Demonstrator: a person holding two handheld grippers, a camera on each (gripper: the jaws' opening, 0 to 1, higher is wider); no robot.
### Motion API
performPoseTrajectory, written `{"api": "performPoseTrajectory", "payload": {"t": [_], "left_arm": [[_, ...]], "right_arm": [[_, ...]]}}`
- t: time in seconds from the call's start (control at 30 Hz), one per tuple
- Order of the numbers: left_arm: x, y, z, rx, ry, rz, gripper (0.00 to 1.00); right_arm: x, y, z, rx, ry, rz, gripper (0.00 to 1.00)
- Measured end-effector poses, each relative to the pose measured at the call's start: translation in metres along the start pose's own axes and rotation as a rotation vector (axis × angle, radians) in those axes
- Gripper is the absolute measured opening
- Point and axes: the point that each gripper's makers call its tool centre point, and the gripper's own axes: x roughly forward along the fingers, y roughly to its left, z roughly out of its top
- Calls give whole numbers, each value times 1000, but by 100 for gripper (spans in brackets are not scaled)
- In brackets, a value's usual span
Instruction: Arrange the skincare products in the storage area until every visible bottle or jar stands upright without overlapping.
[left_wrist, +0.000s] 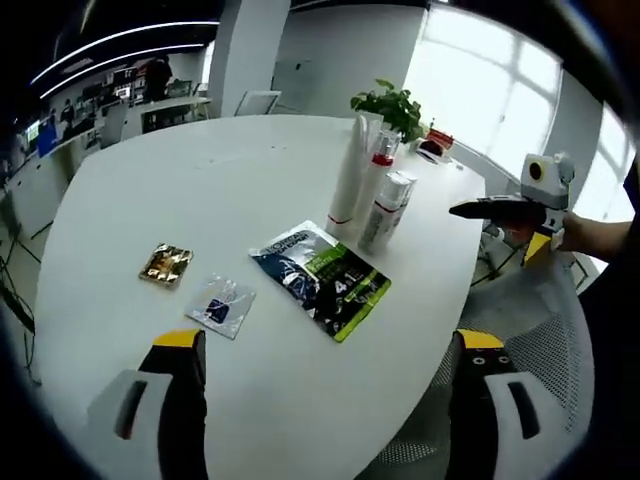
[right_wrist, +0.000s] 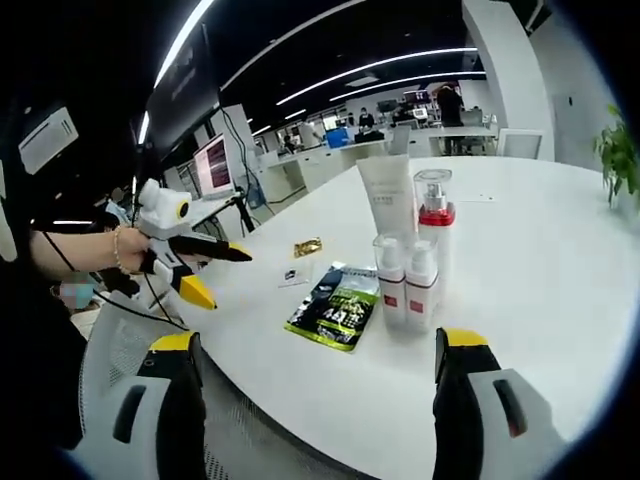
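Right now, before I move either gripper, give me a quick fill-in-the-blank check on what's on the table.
1. The skincare bottles all stand ____ in a cluster.
2. The dark and green pouch lies ____ on the white table.
3. The gold sachet lies beside a small ____ sachet.
4. Both grippers' jaws are ____.

Missing words: upright; flat; blue; open

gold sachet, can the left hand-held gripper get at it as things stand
Probably yes. The gold sachet lies flat on bare table, apart from the clear packet, just ahead of the open left hand-held gripper, with nothing between them.
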Motion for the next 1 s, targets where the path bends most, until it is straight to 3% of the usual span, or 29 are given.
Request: {"api": "performPoseTrajectory", "payload": {"t": [0.53, 0.8, 1.0], "left_arm": [[-35, -2, -12, -58, -115, 78, 99], [-42, 0, -24, -75, -110, 122, 99], [-41, 5, -22, -68, -110, 135, 98]], "right_arm": [[0, 5, -3, -21, 16, 10, 96], [0, 4, -3, -22, 12, 10, 96], [0, 4, -3, -20, 12, 9, 96]]}}
